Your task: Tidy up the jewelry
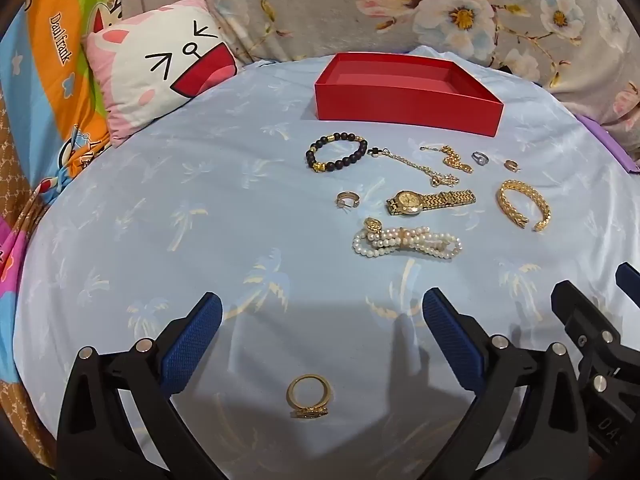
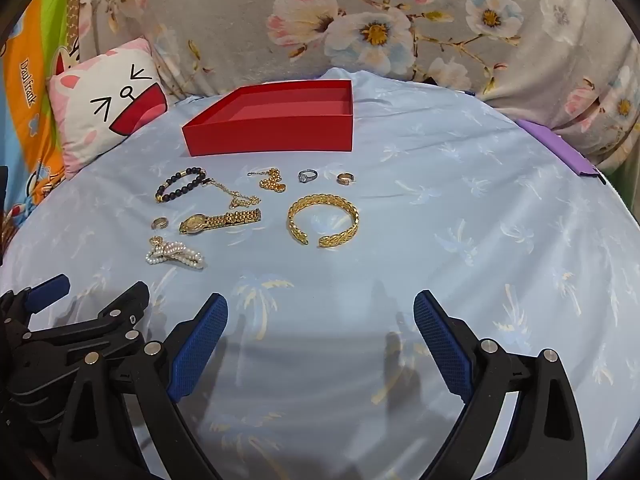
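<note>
Both sets of tongs are hovering above a bed spread with a pale blue palm-print sheet, tilted downward toward the jewelry. The left tongs are standing wide with nothing between the pads, and the right tongs are likewise spread wide and empty — neither is touching a piece yet.

The jewelry is lying in a loose cluster in front of an open red box, which is sitting empty at the far side of the sheet, presumably waiting to receive everything. Nearest the box, a dark beaded bracelet is lying beside a thin gold chain, a second small gold chain, a silver ring and a small gold hoop. Closer in, a gold band ring, a gold watch and an open gold cuff bangle are lying apart from one another, with a pearl bracelet just below the watch.

One gold ring is lying well apart from the rest, directly under the left tongs — likely the easiest first pick, since the wide jaws are already straddling it. Being thin and flat on soft fabric, it may be sinking slightly, so a low, careful pinch seems called for.
</note>
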Demonstrator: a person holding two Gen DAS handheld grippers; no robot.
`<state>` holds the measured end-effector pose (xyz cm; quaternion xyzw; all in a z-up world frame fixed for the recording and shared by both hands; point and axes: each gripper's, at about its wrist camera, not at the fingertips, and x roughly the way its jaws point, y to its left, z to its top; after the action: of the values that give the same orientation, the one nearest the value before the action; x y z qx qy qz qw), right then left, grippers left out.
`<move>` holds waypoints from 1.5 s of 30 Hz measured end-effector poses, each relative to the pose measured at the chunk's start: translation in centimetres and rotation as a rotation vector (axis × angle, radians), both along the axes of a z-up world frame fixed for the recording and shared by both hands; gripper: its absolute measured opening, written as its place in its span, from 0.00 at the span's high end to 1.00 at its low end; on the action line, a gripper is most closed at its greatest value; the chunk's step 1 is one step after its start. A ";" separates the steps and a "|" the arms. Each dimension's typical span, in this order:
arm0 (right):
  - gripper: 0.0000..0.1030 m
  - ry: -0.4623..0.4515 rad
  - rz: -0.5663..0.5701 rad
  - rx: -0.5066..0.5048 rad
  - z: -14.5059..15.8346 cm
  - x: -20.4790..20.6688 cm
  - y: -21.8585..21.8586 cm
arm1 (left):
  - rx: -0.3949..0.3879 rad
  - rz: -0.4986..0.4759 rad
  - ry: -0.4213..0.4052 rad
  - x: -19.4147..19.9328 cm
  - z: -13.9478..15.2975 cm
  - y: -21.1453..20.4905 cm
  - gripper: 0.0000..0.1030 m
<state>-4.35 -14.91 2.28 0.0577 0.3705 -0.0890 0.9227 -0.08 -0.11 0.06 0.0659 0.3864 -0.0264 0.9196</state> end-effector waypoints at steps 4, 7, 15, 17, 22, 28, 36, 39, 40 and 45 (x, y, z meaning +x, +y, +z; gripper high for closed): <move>0.10 -0.001 0.000 0.011 0.0 0.0 -0.1 | 0.006 -0.003 -0.009 -0.3 -0.4 -0.4 0.05; 0.10 -0.001 0.000 0.010 0.0 0.0 -0.1 | -0.013 -0.004 -0.007 -0.2 0.0 0.3 0.05; 0.10 -0.001 -0.006 0.015 -0.1 0.1 -0.4 | -0.009 -0.010 -0.008 -0.1 0.8 0.2 0.07; 0.10 -0.002 -0.004 0.016 -0.2 0.0 -0.3 | -0.011 -0.010 -0.006 0.0 0.8 0.3 0.07; 0.10 0.000 -0.007 0.016 -0.2 0.0 -0.3 | -0.004 -0.005 -0.019 -0.3 0.7 0.0 0.06; 0.10 -0.001 -0.007 0.017 -0.2 0.0 -0.3 | -0.003 -0.002 -0.025 -0.1 0.9 0.1 0.06; 0.10 0.000 -0.010 0.017 -0.3 0.0 -0.4 | -0.005 -0.001 -0.029 -0.1 0.8 0.1 0.06; 0.10 0.001 -0.009 0.018 -0.3 0.0 -0.4 | -0.004 -0.001 -0.033 -0.5 0.7 0.0 0.06; 0.10 0.000 -0.010 0.018 -0.3 0.0 -0.4 | -0.005 -0.002 -0.033 -0.5 0.6 0.0 0.06; 0.10 0.000 -0.010 0.018 -0.3 0.1 -0.4 | -0.005 -0.002 -0.038 -0.6 0.7 0.0 0.06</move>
<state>-4.27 -15.33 1.97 0.0680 0.3712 -0.0903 0.9216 -0.73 -0.15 0.75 0.0642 0.3687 -0.0268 0.9269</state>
